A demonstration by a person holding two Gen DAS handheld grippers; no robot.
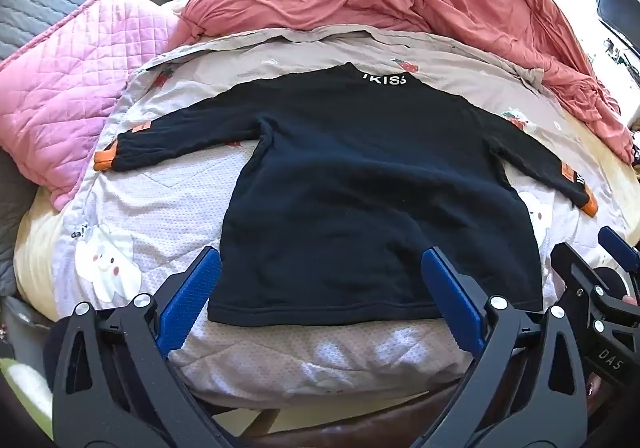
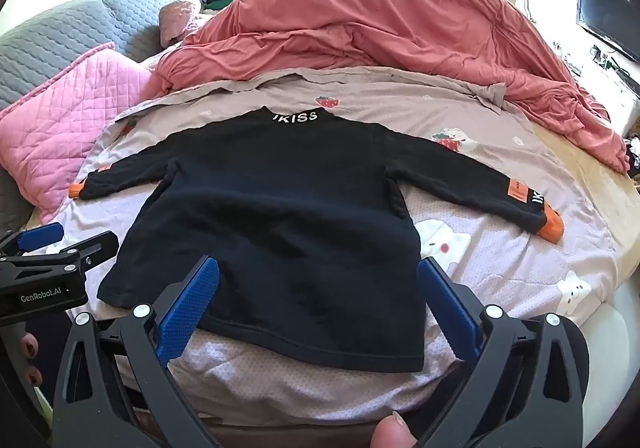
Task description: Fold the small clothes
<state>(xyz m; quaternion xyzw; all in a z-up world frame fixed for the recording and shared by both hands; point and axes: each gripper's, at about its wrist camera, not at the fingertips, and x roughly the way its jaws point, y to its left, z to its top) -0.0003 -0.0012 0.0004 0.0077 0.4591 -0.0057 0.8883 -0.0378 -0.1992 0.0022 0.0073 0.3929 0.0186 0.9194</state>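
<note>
Black sweater lies flat on the bed, unfolded — both tongs, left and right, gape empty; next, grip a sleeve inward.

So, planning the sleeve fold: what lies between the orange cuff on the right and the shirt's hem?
Only bare bedsheet with cartoon prints lies between the orange cuff and the black shirt hem; the right wrist view shows it best.

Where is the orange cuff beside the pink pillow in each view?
Left wrist view: orange cuff, left of centre, touching the pink pillow.
Right wrist view: cuff at the left edge, lower.
Shared landmark: white collar lettering.
</note>
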